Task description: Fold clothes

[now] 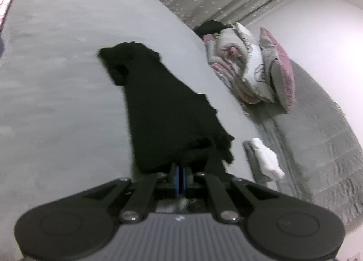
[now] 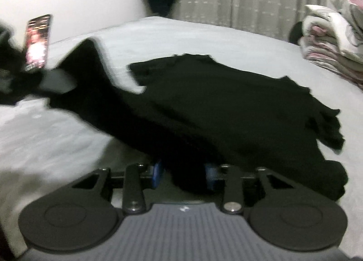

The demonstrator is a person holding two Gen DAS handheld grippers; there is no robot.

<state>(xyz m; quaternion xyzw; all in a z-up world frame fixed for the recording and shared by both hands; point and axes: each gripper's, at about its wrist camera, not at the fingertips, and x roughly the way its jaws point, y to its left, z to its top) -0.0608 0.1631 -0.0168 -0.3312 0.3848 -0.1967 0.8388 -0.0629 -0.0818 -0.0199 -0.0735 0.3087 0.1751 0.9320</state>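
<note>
A black garment (image 1: 158, 107) lies stretched across the pale grey bed sheet (image 1: 56, 79). My left gripper (image 1: 180, 170) is shut on its near edge, blue pads pressed together with cloth bunched just past them. In the right wrist view the same garment (image 2: 226, 102) spreads wide over the sheet (image 2: 204, 39). A fold of it hangs between the blue pads of my right gripper (image 2: 185, 176), which is shut on it. On the left, one corner of the cloth is raised toward a blurred dark shape (image 2: 20, 79).
A heap of folded bedding (image 1: 238, 61) and a pink-edged pillow (image 1: 281, 68) sit at the right, over a grey quilted blanket (image 1: 317, 136). A small white cloth (image 1: 267, 159) lies by the sheet's edge. A lit phone (image 2: 37, 41) stands at left. Patterned curtains (image 2: 249, 0) hang behind.
</note>
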